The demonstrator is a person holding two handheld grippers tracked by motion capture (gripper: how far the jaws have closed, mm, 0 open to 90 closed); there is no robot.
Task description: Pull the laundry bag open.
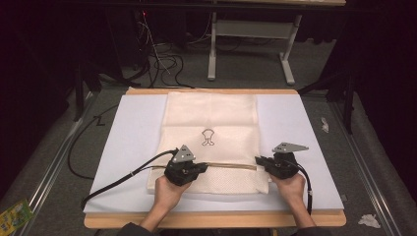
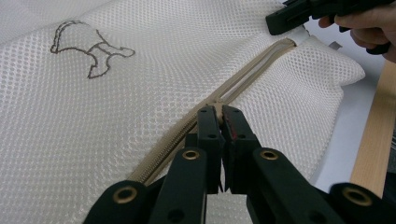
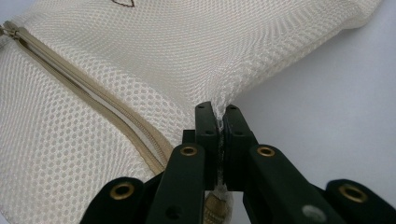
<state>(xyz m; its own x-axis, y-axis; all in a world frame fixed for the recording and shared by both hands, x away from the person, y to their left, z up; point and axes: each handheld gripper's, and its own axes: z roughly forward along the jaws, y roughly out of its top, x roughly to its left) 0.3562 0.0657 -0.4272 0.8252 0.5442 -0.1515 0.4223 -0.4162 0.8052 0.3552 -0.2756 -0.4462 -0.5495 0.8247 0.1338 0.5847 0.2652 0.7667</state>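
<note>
Cream mesh laundry bag (image 1: 211,142), flat on white table mat (image 1: 133,142), beige zipper (image 1: 231,165) partly open. Left gripper (image 2: 220,114) clenched on zipper slider (image 2: 217,108); right gripper (image 3: 220,114) pinching the bag's edge.

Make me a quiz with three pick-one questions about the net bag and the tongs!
1. Where does the mesh bag lie?
A. on the floor
B. on the pale mat
C. on a chair

2. What colour is the zipper?
A. red
B. blue
C. beige

3. What is the left tongs doing?
A. pinching the zipper pull
B. hanging open
C. holding a cup

Answers: 1 B, the bag is spread on the mat. 2 C, the zipper tape looks beige. 3 A, the jaws are closed on the pull.
</note>
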